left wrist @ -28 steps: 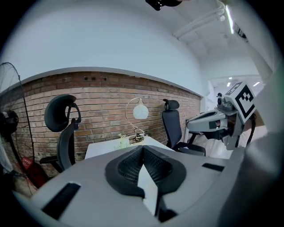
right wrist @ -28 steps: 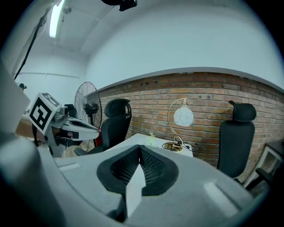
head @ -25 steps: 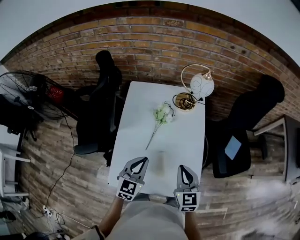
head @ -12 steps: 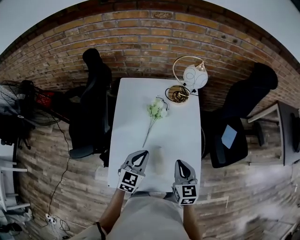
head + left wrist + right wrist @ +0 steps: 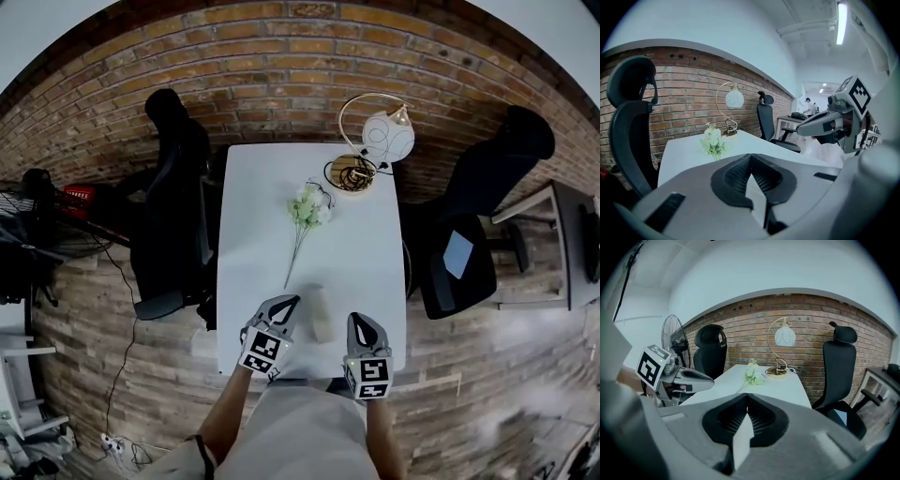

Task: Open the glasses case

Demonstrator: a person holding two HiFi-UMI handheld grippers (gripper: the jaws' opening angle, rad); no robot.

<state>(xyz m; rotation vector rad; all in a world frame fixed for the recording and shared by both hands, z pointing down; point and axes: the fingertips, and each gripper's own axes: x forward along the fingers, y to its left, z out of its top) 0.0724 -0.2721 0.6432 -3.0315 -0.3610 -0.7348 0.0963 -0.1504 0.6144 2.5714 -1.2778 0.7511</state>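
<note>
Brick wall [image 5: 281, 66] backs a white table [image 5: 352, 253] with a lamp [image 5: 386, 139] at the far end and a flower sprig [image 5: 307, 208] mid-table. At the near edge lies the pale glasses case [image 5: 321, 316], closed, between the left gripper [image 5: 291, 302] and the right gripper [image 5: 360, 321]. Both have their jaws pressed together, holding nothing.

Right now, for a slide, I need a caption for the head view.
Left gripper and right gripper, shut, flank the glasses case on a white table; flowers, lamp beyond.
</note>
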